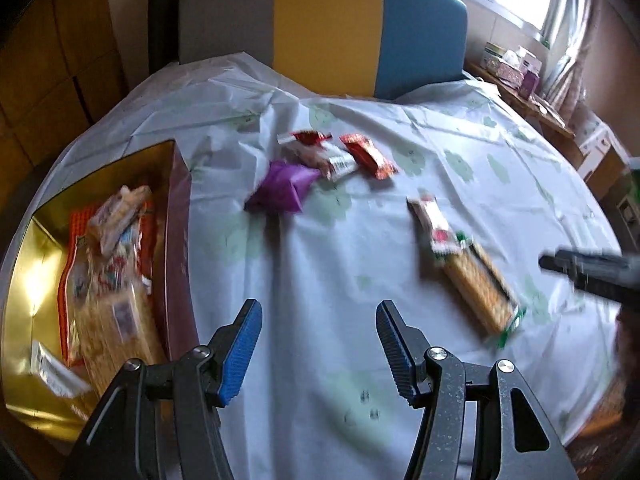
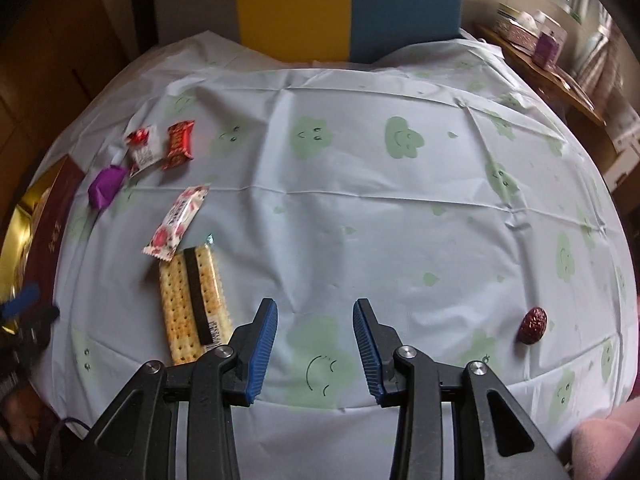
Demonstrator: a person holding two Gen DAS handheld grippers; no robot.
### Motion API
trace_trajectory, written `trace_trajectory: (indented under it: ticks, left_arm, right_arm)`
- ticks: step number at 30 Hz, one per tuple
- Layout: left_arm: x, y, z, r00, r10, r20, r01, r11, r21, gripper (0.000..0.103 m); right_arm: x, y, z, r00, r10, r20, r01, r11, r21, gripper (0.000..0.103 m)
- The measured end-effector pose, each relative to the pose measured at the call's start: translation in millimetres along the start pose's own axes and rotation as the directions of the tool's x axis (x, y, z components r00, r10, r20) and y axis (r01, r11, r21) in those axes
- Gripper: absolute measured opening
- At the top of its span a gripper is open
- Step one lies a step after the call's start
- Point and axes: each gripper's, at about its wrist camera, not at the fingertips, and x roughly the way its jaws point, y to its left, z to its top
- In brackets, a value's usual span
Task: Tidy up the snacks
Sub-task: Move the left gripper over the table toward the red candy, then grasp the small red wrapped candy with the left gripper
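Note:
My left gripper (image 1: 318, 310) stands open over bare tablecloth, just right of a gold-lined box (image 1: 36, 256) that holds several snack packs (image 1: 110, 276). Loose on the cloth lie a purple pouch (image 1: 282, 190), a white-and-red packet (image 1: 328, 156), a red bar (image 1: 370, 156), a pink-and-white bar (image 1: 434, 222) and a cracker pack (image 1: 480, 288). My right gripper (image 2: 314, 308) is open with nothing between its fingers, hanging right of the cracker pack (image 2: 196, 300). The pink-and-white bar (image 2: 178, 222), purple pouch (image 2: 106, 186), red bar (image 2: 180, 144) and a wrapped dark-red sweet (image 2: 534, 324) show there too.
A chair back (image 1: 328, 24) in grey, yellow and blue stands behind the round table (image 1: 400, 120) with its pale cloth of green smiley clouds. A wooden side shelf (image 1: 532, 104) with boxes is at the right by a window. The right gripper's tip (image 1: 592, 272) enters at the right edge.

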Motion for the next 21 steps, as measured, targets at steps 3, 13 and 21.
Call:
trace_trajectory:
  ticks: [3,13,21]
  left_arm:
    - [1.7,4.3,24.0,1.0,-0.025,0.014,0.025,0.999,-0.029,0.06]
    - [33.9,-26.1,93.0,0.995,-0.096,0.006,0.096,0.995,-0.003,0.044]
    - [71.2,23.4,153.7,0.998,-0.049,-0.041,0.042,0.987,-0.155,0.045]
  right_arm:
    - [-2.1,0.2,0.0,1.0,0.005,0.01,-0.005,1.0,0.001,0.04]
    - [-4.9,-2.9,3.6,1.0,0.014,0.021,-0.014,1.0,0.003,0.04]
    - [-12.6,-5.2,6.4,0.998,0.035,0.048,-0.036,0.999,0.009,0.04]
